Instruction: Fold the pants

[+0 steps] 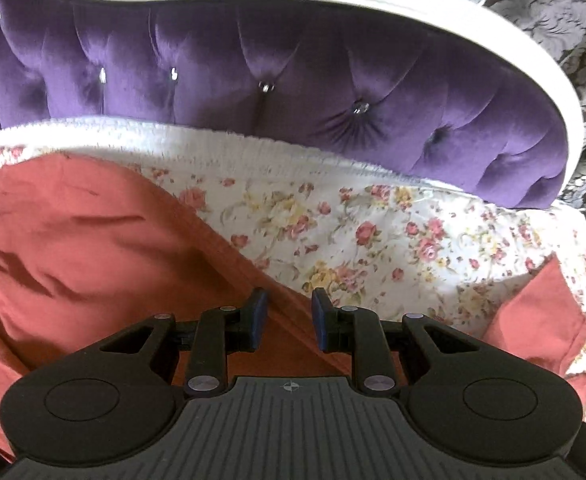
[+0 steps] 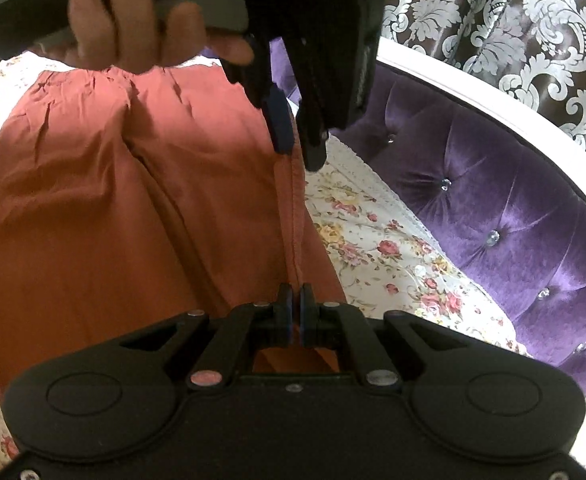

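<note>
The rust-red cotton pants (image 2: 133,200) lie spread on the floral quilted bedspread (image 2: 373,240), their seamed side edge running along the bed's headboard edge. The right gripper (image 2: 295,308) is pressed together, pinching that seam. Farther up the same seam, the left gripper (image 1: 289,314) stands spread, straddling it with the fold between the pads.
</note>
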Motion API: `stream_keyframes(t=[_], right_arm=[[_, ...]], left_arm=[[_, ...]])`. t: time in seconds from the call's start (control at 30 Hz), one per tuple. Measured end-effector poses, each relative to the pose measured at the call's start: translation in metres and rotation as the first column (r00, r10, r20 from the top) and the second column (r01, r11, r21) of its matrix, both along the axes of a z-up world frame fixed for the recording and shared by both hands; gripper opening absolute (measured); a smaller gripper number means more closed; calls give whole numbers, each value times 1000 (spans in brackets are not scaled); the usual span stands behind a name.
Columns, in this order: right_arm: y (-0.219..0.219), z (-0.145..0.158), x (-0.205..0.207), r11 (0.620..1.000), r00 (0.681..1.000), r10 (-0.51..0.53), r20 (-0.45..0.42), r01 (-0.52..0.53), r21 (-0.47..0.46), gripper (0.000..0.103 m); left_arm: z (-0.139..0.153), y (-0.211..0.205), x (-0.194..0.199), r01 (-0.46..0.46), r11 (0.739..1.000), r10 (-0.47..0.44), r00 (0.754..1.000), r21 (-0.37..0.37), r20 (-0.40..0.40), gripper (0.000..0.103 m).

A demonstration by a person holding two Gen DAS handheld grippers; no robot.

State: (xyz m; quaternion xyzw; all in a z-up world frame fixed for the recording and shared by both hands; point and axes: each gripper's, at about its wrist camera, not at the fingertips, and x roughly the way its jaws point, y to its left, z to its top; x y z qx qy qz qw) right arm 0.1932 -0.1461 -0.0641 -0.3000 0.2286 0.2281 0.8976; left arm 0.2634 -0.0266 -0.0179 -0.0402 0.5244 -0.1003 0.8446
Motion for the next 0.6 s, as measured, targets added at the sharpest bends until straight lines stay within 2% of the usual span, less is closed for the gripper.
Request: stream_keyframes(t=[0.33,0.37,0.47,0.6], right_arm=[[5,-3,-5,1000,1000,-11,19,11,-7,9],[6,-3,-6,1000,1000,-13,21,14,-5,9],[6,1,-11,1000,999,-23,48,23,1,9],[6,11,-33,999,995,-36,98,34,21,9]], left_arm=[[-27,-12,13,2,997,3,998,77,-60,23],[-28,-12,13,3,997,2,998,83,-55,23],[-21,-8,5,-6,998,7,1000,57,-13,10],[8,6,-29,-11,1000,8,997,28,80,9]])
